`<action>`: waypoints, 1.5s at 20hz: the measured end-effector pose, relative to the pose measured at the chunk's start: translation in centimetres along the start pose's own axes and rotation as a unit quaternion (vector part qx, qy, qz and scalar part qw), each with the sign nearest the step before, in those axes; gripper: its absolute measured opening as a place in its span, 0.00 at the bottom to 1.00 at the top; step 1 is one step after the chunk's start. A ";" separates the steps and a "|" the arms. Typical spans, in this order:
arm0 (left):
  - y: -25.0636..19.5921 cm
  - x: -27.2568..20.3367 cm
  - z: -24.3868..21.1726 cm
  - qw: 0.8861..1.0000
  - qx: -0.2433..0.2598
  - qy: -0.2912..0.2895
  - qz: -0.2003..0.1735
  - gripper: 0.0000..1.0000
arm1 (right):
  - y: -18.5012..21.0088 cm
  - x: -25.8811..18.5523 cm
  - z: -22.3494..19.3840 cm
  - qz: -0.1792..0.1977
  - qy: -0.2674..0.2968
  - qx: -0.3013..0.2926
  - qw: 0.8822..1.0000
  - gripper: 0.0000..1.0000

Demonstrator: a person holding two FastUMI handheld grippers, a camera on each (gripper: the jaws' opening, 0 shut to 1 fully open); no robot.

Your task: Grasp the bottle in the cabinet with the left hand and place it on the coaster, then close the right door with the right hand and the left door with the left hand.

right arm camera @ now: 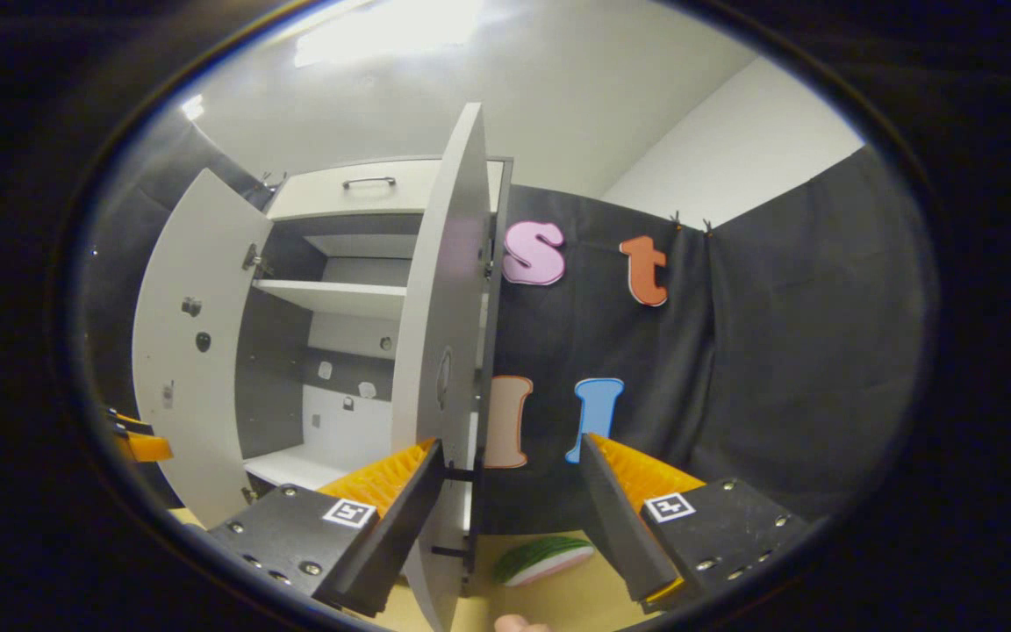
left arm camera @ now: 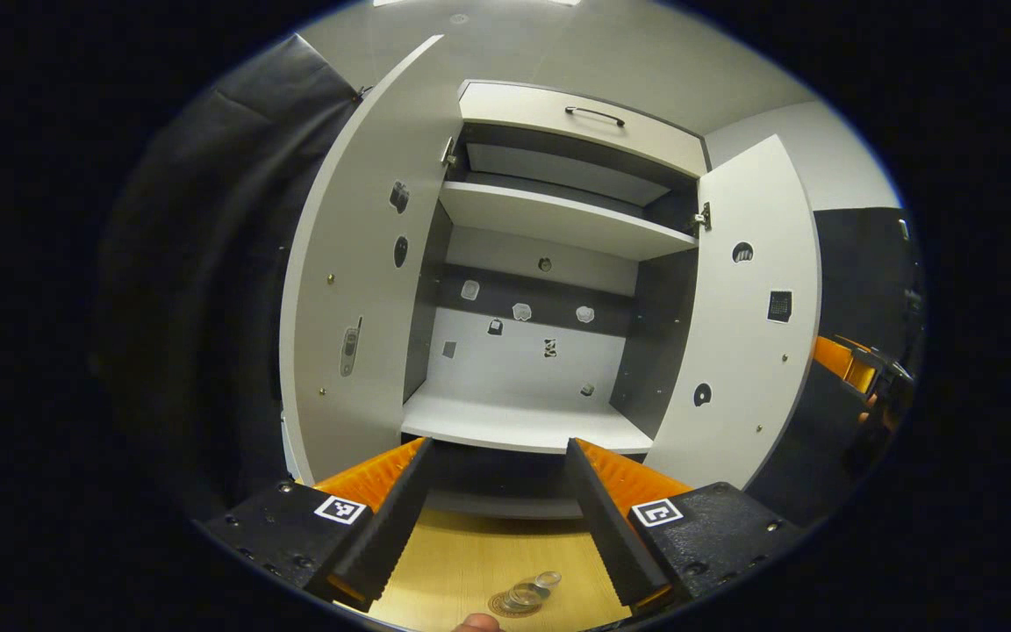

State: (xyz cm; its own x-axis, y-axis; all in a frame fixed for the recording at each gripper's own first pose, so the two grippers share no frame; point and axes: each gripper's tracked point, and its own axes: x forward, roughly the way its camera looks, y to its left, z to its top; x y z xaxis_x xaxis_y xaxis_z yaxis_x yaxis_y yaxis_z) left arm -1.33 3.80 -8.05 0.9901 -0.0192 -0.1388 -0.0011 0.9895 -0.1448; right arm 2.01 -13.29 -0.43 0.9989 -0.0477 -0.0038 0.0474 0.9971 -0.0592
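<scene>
Bottle [left arm camera: 530, 593] already lying on the coaster [left arm camera: 510, 604] on the worktop [left arm camera: 470, 562], just below the wide, empty left tongs [left arm camera: 497, 518]. Right door [right arm camera: 440, 369] standing edge-on just beside the left finger of the right tongs [right arm camera: 505, 518], also wide, empty. Probably door-closing next.

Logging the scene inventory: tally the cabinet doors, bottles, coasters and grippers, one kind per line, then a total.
Cabinet doors: 2, left door and right door, both open
Bottles: 1, bottle
Coasters: 1, coaster under it
Grippers: 2, left gripper and right gripper
Total: 6
</scene>
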 end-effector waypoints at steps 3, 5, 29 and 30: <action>0.5 -0.3 0.4 1.000 0.003 -0.005 0.006 0.94 | 1.9 0.7 -0.3 0.031 0.001 0.019 0.999 0.95; 1.1 -0.8 0.5 1.000 0.001 -0.007 0.016 0.94 | 3.3 1.1 -0.3 0.046 0.000 0.025 0.999 0.96; 5.1 -3.4 0.3 0.998 -0.007 -0.011 0.069 0.94 | 8.5 3.5 -3.7 0.104 0.037 0.058 0.992 0.96; 5.5 -3.6 0.2 0.997 -0.007 -0.010 0.075 0.94 | 9.0 3.9 -3.9 0.110 0.041 0.063 0.991 0.96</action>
State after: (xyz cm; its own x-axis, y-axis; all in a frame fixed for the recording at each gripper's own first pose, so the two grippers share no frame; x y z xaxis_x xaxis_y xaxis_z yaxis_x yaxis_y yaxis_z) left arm -4.88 9.31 -8.14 0.9813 0.1318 -0.1405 -0.1511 0.9789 -0.1378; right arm 6.26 -4.74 -4.92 0.9816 0.1715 -0.0835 -0.1651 0.9832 0.0777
